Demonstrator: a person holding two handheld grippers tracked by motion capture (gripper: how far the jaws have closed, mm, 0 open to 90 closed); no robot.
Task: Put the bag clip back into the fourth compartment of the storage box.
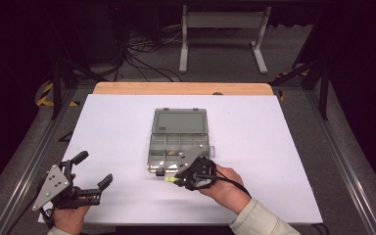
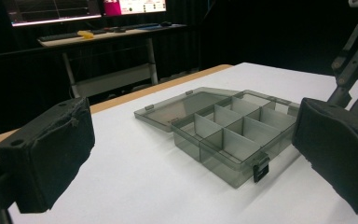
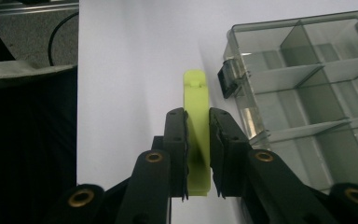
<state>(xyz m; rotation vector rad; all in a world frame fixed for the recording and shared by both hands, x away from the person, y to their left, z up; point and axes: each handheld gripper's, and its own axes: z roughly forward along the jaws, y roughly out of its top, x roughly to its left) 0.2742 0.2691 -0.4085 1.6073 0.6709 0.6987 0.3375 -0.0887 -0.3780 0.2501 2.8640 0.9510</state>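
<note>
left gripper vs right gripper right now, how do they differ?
The left gripper has jaws wide apart and empty; the right gripper is clamped on a yellow-green piece. The left sits away from the compartment box, near the table's corner; the right is at the box's front edge. Both are hand-held with black jaws.

Right hand-held gripper [image 3: 198, 154] clamped (left [image 1: 94, 169] agape)

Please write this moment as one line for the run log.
right gripper: shut on yellow-green piece | left gripper: open, holds nothing | compartment box: lid open | piece: beside box's front corner
</note>
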